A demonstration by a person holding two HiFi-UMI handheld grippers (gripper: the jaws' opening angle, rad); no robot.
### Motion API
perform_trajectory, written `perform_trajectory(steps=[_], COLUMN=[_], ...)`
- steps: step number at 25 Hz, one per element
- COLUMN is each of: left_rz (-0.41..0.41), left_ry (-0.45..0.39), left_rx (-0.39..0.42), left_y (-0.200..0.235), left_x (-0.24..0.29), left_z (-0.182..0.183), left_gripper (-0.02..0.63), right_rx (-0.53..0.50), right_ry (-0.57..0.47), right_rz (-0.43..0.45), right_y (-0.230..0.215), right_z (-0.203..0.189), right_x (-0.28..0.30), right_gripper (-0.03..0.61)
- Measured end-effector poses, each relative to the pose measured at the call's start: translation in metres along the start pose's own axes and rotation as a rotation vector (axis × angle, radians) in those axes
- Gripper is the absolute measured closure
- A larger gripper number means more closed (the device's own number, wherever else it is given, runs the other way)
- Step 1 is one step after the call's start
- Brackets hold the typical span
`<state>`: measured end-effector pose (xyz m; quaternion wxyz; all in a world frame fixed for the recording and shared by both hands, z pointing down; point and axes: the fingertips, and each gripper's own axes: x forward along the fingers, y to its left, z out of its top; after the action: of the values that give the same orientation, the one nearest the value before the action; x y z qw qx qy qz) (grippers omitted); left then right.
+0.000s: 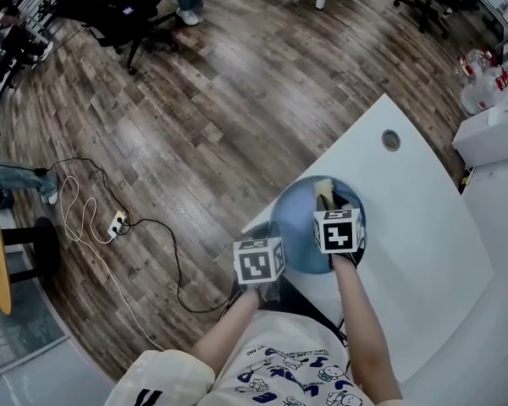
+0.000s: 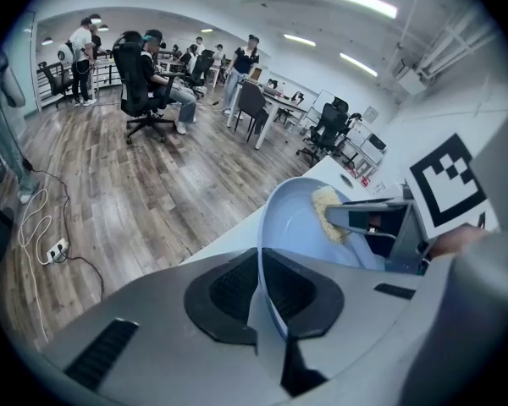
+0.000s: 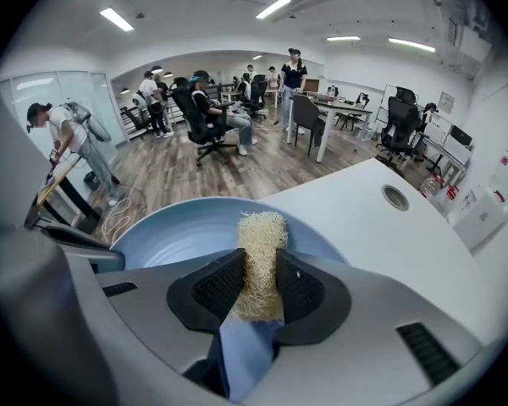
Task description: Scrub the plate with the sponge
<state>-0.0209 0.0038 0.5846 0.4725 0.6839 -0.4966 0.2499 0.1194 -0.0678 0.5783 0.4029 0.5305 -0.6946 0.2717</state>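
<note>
A light blue plate (image 1: 298, 227) lies at the near corner of the white table (image 1: 423, 252). My left gripper (image 2: 261, 290) is shut on the plate's rim (image 2: 262, 260) at its near-left edge. A pale yellow fibrous sponge (image 3: 259, 260) is pinched between the black pads of my right gripper (image 3: 258, 290), which is shut on it. The sponge (image 1: 324, 191) rests on the plate's face (image 3: 186, 235) toward the far side. In the left gripper view the sponge (image 2: 328, 214) and the right gripper's fingers (image 2: 372, 220) show over the plate's bowl.
A round cable hole (image 1: 391, 139) is set in the table's far end. Bottles (image 1: 483, 79) and a white unit (image 1: 491, 134) stand to the right. A power strip with cables (image 1: 117, 223) lies on the wood floor at left. People sit on office chairs (image 1: 118, 11) far off.
</note>
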Motion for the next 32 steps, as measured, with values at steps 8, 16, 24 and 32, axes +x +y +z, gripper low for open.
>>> perform_trajectory(steps=[8, 16, 24, 32], left_rz=[0.008, 0.017, 0.024, 0.029], left_ry=[0.003, 0.008, -0.002, -0.002], left_rx=[-0.015, -0.031, -0.06, -0.073], left_y=[0.0, 0.0, 0.003, 0.001], left_x=[0.0, 0.002, 0.001, 0.001], left_z=[-0.002, -0.004, -0.003, -0.001], left_gripper=[0.589, 0.591, 0.591, 0.591], right_rx=[0.08, 0.132, 0.161, 0.177], right_ry=[0.0, 0.048, 0.086, 0.134], right_rz=[-0.05, -0.13, -0.141, -0.152], right_y=[-0.019, -0.036, -0.041, -0.048], right_z=[-0.012, -0.028, -0.037, -0.047], right_x=[-0.006, -0.016, -0.021, -0.03], right_gripper=[0.463, 0.463, 0.463, 0.463])
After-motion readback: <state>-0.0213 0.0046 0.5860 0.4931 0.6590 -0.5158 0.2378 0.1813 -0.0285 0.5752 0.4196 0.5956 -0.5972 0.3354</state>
